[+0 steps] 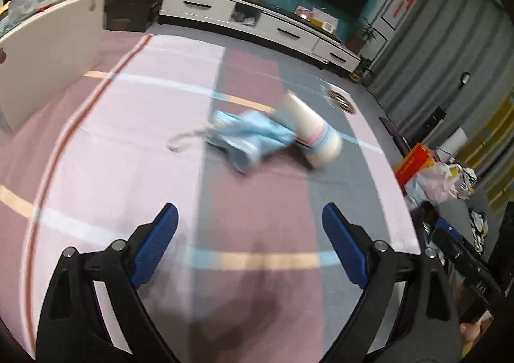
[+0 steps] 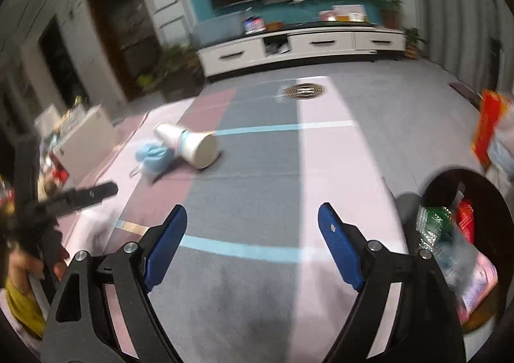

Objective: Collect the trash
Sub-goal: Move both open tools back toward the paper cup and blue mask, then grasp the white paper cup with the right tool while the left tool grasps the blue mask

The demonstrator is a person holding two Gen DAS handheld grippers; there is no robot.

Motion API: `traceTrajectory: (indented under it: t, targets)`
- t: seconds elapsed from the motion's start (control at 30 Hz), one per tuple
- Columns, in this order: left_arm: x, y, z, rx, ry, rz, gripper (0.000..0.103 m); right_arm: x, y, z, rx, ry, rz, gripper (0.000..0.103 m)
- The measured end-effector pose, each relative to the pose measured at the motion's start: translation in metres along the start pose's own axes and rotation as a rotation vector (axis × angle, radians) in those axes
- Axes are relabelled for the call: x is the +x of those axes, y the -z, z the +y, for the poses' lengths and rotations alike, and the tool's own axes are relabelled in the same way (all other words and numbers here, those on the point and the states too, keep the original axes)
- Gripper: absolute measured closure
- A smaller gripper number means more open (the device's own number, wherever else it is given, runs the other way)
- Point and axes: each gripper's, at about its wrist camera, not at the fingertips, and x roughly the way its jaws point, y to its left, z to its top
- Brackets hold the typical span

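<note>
Grippers spread wide over a patchwork carpet, trash lying ahead.

Nearest, the left gripper and right gripper both hold their blue pads apart with nothing between them. Beside the right one stands a dark bin with wrappers inside. Farther out on the carpet, a paper cup lies on its side touching a crumpled blue face mask. A white TV cabinet lines the far wall.

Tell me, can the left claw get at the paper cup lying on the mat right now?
Probably yes. The left claw stands open and empty, and bare mat lies ahead of it. The crumpled blue mask rests against the paper cup on the near side.
</note>
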Motion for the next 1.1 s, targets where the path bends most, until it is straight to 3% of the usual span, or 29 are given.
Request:
traceTrajectory:
  t: [0.17,0.27,0.5,0.67,0.7,0.77,0.97,1.03,1.07,1.1]
  targets:
    - [0.016,-0.017,0.001,0.114,-0.018,0.023,0.012,0.051,-0.028,0.057,-0.300,0.081,0.046,0.021]
    - [0.023,-0.023,0.001,0.127,0.002,0.017,0.012,0.077,-0.043,0.078,-0.441,0.109,0.057,0.021]
    - [0.046,-0.034,-0.010,0.223,0.022,0.018,0.012,0.133,-0.064,0.094,-0.602,0.112,0.136,0.021]
    - [0.051,-0.044,-0.009,0.210,0.088,0.023,0.012,0.162,-0.068,0.104,-0.672,0.080,0.162,0.021]
    - [0.053,-0.046,-0.009,0.207,0.095,0.024,0.012,0.167,-0.067,0.106,-0.688,0.080,0.173,0.032]
    - [0.056,-0.049,-0.011,0.207,0.101,0.027,0.012,0.174,-0.065,0.105,-0.693,0.079,0.196,0.050]
    - [0.071,-0.053,-0.025,0.220,0.056,0.032,0.012,0.154,-0.069,0.070,-0.504,0.016,0.156,0.050]
    - [0.079,-0.053,-0.027,0.225,0.023,0.047,0.021,0.140,-0.071,0.058,-0.431,-0.010,0.136,0.050]
    - [0.082,-0.051,-0.028,0.223,0.007,0.058,0.034,0.131,-0.071,0.052,-0.395,-0.025,0.122,0.050]
    - [0.086,-0.050,-0.027,0.204,-0.005,0.073,0.037,0.126,-0.069,0.048,-0.374,-0.034,0.115,0.050]
